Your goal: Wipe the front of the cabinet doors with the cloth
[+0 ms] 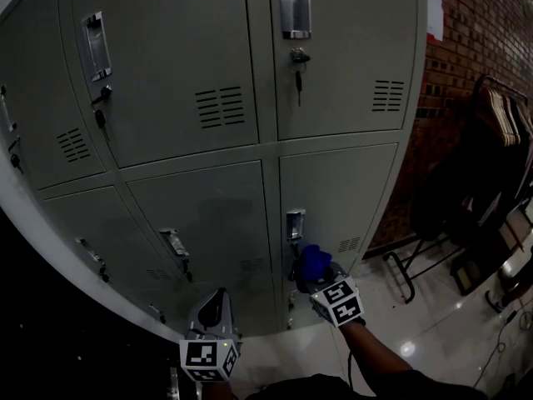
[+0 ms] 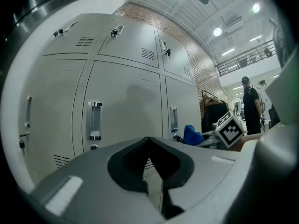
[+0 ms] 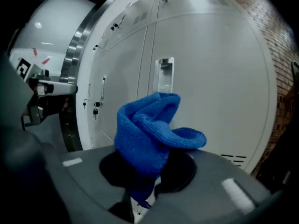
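Observation:
A grey cabinet of several locker doors [image 1: 333, 198] fills the head view. My right gripper [image 1: 321, 280] is shut on a bunched blue knitted cloth [image 1: 314, 262], held just below the recessed handle [image 1: 295, 223] of the lower right door. In the right gripper view the cloth [image 3: 149, 134] sticks up out of the gripper [image 3: 147, 190], a short way from the door [image 3: 210, 78]; I cannot tell if it touches. My left gripper [image 1: 212, 308] hangs lower and to the left, in front of the bottom middle door, shut with nothing in it [image 2: 152, 160].
Keys hang from the upper door locks [image 1: 298, 77]. To the right of the cabinet are a brick wall [image 1: 475, 48], a clothes rack with hangers [image 1: 500, 115] and glossy floor [image 1: 433, 332]. A person [image 2: 250, 104] stands far off in the left gripper view.

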### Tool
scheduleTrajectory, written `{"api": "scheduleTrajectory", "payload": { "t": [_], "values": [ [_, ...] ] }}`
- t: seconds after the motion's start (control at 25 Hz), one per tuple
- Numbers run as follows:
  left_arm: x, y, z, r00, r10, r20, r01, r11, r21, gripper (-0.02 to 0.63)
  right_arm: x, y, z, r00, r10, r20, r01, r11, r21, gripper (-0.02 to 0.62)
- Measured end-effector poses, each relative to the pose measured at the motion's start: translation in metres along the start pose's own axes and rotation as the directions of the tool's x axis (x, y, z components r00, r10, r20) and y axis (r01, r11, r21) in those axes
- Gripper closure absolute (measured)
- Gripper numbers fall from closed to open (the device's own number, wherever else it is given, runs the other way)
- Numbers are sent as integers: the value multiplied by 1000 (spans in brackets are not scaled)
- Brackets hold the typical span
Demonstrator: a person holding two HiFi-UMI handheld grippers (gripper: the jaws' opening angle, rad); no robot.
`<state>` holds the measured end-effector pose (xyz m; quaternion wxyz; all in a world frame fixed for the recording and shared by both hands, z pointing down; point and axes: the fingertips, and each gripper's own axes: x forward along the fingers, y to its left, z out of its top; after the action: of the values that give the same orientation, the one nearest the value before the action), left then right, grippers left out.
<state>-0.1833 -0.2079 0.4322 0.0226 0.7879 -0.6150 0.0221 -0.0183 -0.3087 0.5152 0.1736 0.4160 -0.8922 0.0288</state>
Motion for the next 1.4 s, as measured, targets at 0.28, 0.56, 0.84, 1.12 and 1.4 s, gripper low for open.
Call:
{"api": "scheduleTrajectory", "payload": {
  "t": [0.28, 0.56, 0.84, 1.12, 1.4],
  "values": [
    [-2, -11, -2, 999, -40, 1, 40, 999, -5, 595, -83, 6, 29, 982, -98, 158, 100, 995, -5, 511],
    [-9, -22, 8, 998, -59, 18, 59, 998, -5, 595, -125, 14, 53, 962, -130, 240, 135, 991, -3, 511],
    [-17, -35, 9, 996, -84, 32, 84, 996, -3, 595, -136, 26, 71, 939, -111, 325, 111, 994, 19, 514],
    [-28, -27, 7, 997, -76, 31, 76, 997, -2, 594, -126, 41, 61, 949, -120, 292, 129, 992, -10, 514],
    [-41, -18, 6, 996, -78, 30, 78, 997, 7, 595, -125, 59, 66, 945, -132, 299, 142, 990, -12, 514]
  ]
}}
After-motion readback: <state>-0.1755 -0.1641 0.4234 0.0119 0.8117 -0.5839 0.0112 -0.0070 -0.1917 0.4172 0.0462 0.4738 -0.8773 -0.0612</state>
